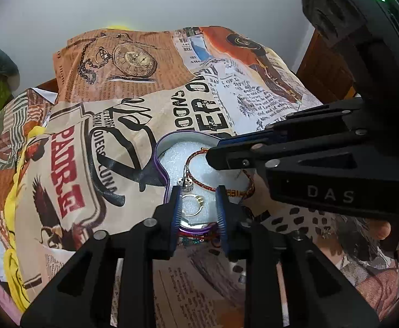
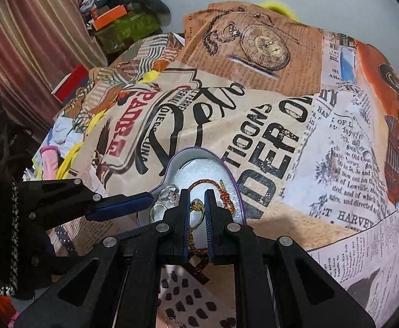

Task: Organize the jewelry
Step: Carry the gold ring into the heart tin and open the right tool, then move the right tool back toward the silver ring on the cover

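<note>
The left gripper (image 1: 198, 207) hovers with its jaws apart over the near rim of a purple-edged jewelry box (image 1: 163, 175). A gold ring (image 1: 192, 205) lies between its fingers on the white foam, and a braided red bracelet (image 1: 221, 172) curls just beyond. The right gripper (image 2: 198, 213) is clamped on a gold ring (image 2: 196, 207) above the box (image 2: 235, 188). Everything rests on a newspaper-print cloth (image 2: 254, 125), with a grey wall (image 1: 172, 5) behind and a striped curtain (image 2: 29, 32) far left.
</note>
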`<state>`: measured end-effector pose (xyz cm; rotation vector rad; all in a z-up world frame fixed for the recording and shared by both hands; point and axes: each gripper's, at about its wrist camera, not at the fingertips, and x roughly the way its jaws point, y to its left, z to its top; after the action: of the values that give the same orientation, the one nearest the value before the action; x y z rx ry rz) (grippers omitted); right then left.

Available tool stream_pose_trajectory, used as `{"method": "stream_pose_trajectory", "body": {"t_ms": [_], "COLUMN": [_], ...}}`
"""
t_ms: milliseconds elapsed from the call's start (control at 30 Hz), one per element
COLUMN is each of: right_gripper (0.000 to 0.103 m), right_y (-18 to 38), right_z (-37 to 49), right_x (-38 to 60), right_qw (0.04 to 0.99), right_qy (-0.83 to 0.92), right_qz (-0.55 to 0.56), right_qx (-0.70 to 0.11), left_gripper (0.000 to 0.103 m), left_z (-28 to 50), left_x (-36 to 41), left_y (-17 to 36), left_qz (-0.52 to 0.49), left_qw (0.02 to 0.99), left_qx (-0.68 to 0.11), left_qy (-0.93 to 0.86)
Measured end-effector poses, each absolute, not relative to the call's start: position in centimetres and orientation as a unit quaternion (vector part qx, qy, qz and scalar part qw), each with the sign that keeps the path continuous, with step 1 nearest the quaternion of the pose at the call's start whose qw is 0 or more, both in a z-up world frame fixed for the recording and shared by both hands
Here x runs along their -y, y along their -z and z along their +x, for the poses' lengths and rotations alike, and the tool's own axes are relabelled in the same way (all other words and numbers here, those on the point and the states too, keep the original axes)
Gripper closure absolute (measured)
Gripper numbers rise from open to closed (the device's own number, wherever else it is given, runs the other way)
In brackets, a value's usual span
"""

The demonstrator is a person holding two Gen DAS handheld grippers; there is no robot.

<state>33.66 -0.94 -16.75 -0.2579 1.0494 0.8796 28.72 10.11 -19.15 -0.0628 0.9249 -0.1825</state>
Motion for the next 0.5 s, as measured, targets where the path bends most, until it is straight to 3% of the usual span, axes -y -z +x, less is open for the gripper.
{"method": "stream_pose_trajectory", "body": {"t_ms": [233, 500], "right_gripper": [0.085, 0.083], "right_y": [15.6, 12.6], "right_z": [33.3, 31.9], "right_x": [1.3, 4.2], "right_qw": [0.775, 0.817], "right_qy": [-0.4, -0.373], "right_qz": [-0.12, -0.122], "right_qx": [-0.474, -0.422], "left_gripper": [0.071, 0.068], "left_z": [27.3, 25.4], "left_x": [-11.2, -12.6], "left_y": [17.2, 15.3], "left_qz": [-0.048, -0.06], "left_qw": [0.9, 0.906], "left_qx": [-0.426, -0.413], "left_qy": [0.076, 0.062]}}
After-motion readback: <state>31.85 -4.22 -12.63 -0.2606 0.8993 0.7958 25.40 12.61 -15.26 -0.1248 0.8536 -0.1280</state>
